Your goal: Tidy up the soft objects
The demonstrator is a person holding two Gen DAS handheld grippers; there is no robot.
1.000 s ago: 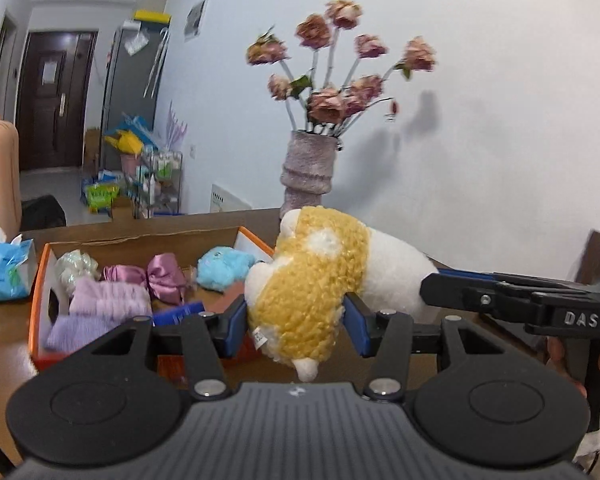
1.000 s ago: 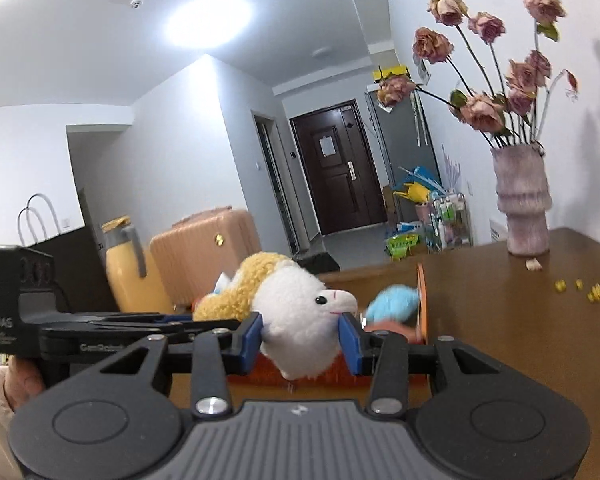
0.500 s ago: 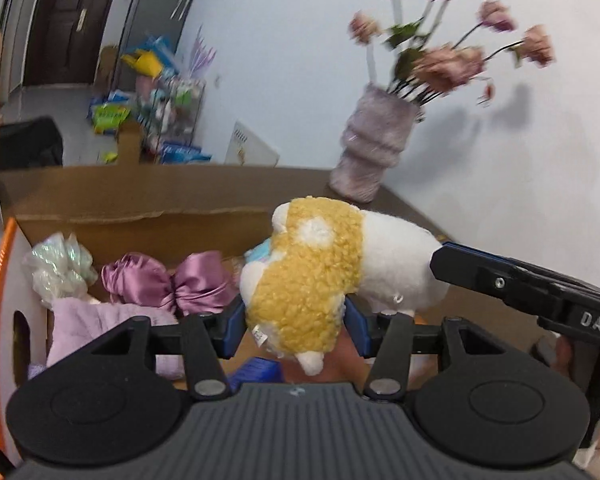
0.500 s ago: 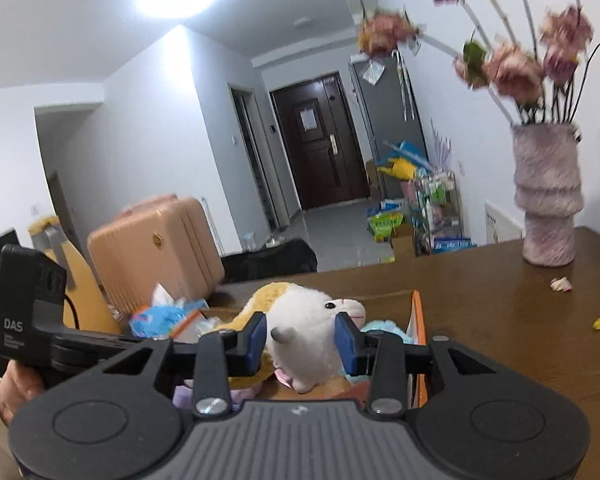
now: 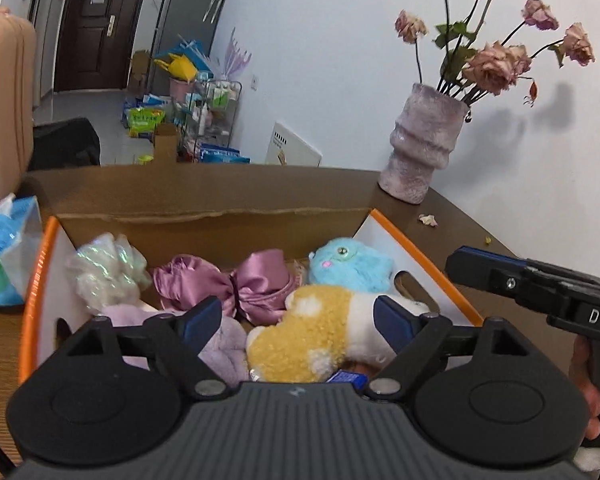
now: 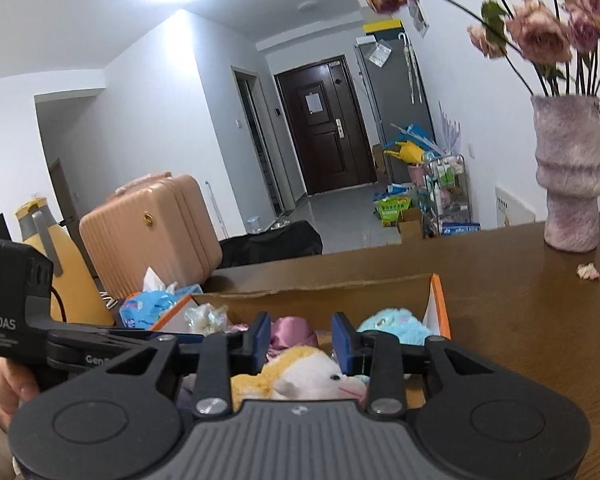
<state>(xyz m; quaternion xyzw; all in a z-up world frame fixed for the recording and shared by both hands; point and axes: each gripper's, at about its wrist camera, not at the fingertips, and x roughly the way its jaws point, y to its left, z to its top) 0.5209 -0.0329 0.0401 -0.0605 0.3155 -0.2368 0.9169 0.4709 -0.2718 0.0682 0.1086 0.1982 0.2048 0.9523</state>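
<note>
Brown wooden table (image 6: 520,320): cardboard box (image 5: 212,216) at centre; vase (image 5: 422,144) at 2 o'clock; blue tissue pack (image 5: 4,252) at 9 o'clock; fallen petal (image 5: 428,220) near the vase.

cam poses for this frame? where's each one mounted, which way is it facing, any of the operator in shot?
Left wrist: on the left gripper, angled down into the cardboard box; its jaws are opening around the sheep plush. The right gripper's body and some fingers show at right.
Right wrist: on the right gripper, aimed lower across the box toward the door; its jaws are closing above the plush, not gripping. A hand shows at left.
Shared: box, plush, blue plush toy, vase, door.
</note>
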